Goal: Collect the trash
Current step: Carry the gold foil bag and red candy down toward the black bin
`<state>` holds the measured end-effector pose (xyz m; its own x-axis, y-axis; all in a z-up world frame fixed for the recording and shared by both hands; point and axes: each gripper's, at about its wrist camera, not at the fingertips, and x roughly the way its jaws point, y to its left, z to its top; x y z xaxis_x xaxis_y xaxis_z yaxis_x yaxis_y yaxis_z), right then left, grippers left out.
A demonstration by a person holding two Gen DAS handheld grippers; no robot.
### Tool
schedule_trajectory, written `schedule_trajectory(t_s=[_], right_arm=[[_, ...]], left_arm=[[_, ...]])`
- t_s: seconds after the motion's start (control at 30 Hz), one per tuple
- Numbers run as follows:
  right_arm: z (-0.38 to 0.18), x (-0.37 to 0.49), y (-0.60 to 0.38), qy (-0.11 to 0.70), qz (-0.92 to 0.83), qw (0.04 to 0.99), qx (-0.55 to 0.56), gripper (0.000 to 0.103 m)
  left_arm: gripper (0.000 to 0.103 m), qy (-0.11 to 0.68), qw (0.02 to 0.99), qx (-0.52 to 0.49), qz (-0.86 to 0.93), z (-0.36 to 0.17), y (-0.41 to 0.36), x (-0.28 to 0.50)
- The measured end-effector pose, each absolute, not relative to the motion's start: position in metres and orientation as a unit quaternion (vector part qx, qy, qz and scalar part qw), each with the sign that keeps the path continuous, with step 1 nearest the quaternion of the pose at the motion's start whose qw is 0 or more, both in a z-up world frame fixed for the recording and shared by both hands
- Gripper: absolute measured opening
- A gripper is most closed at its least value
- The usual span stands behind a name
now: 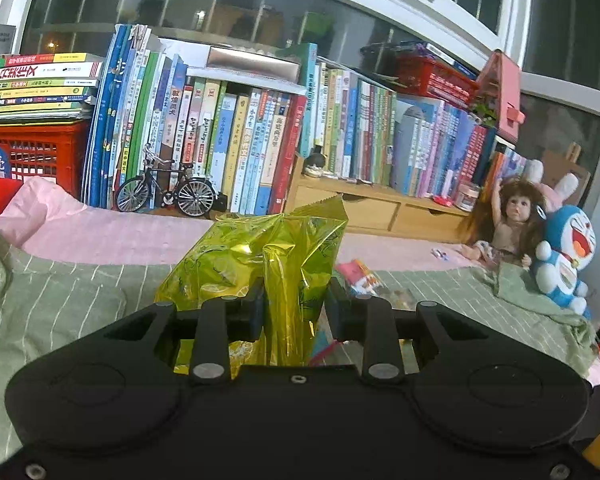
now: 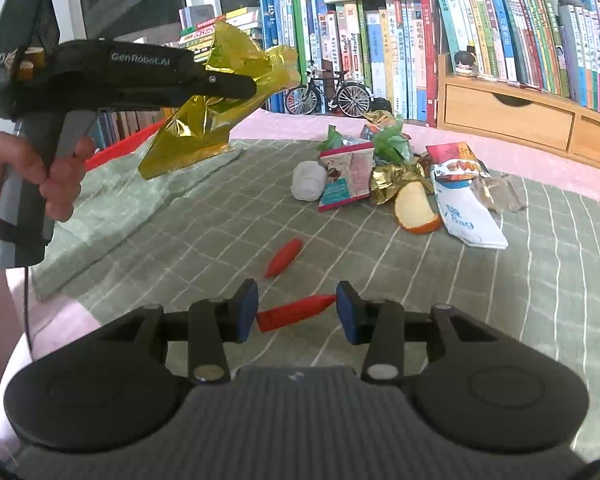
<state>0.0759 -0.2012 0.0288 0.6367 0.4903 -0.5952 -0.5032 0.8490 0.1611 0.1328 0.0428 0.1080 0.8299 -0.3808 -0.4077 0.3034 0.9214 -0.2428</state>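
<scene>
A: Left gripper (image 1: 294, 308), wrist view. What is between the jaws?

B: A yellow foil wrapper (image 1: 260, 256). The jaws are closed on a fold of it; the wrapper stands up and hides the fingertips and much of the green striped bedcover (image 1: 60, 300) behind. From the right wrist view the same wrapper (image 2: 204, 120) hangs in the air, clear of the bed, with the left gripper (image 2: 256, 86) clamped on it. A hand (image 2: 40, 176) grips the handle; the rest of the person is cut off at the frame edge.

A: Right gripper (image 2: 297, 312)?

B: Jaws wide apart, holding nothing. A red scrap (image 2: 296, 312) lies on the bedcover in the gap between the blue pads (image 2: 248, 308); whether either pad touches it, I cannot tell. A second red scrap (image 2: 284, 258) lies just beyond.

A: Remaining trash?

B: A pile (image 2: 400, 176) near the middle of the bed: a white wad (image 2: 309, 180), a pink-and-teal carton (image 2: 346, 178), gold foil (image 2: 388, 182), green crumpled plastic (image 2: 390, 144), a bread slice (image 2: 416, 210), a white printed bag (image 2: 468, 212). Items overlap; the lower ones are partly hidden. In the left view only a red-and-white packet (image 1: 360, 276) shows past the wrapper.

A: Background?

B: Books (image 1: 228, 140), a model bicycle (image 1: 166, 190), a doll (image 1: 512, 224), a blue plush toy (image 1: 564, 256). Window glass is dark, with reflections too faint to make out.
</scene>
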Motion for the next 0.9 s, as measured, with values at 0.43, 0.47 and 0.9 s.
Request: schedule_trajectory(t_s=[0.43,0.47,0.9], right_arm=[[0.036,0.026,-0.195,0.321,0.273,0.907,0.012,0.047],[0.036,0.023,-0.195,0.321,0.273,0.907,0.013,0.047],[0.043,-0.024,-0.198,0.306,0.276,0.910,0.039,0.047]], left_arm=[[0.029,0.239,0.948,-0.075,-0.195,0.099,0.045,0.062],[0.029,0.239,0.948,-0.077,-0.197,0.098,0.045,0.057],[0.029,0.239,0.938,-0.072,-0.242,0.102,0.034,-0.005]])
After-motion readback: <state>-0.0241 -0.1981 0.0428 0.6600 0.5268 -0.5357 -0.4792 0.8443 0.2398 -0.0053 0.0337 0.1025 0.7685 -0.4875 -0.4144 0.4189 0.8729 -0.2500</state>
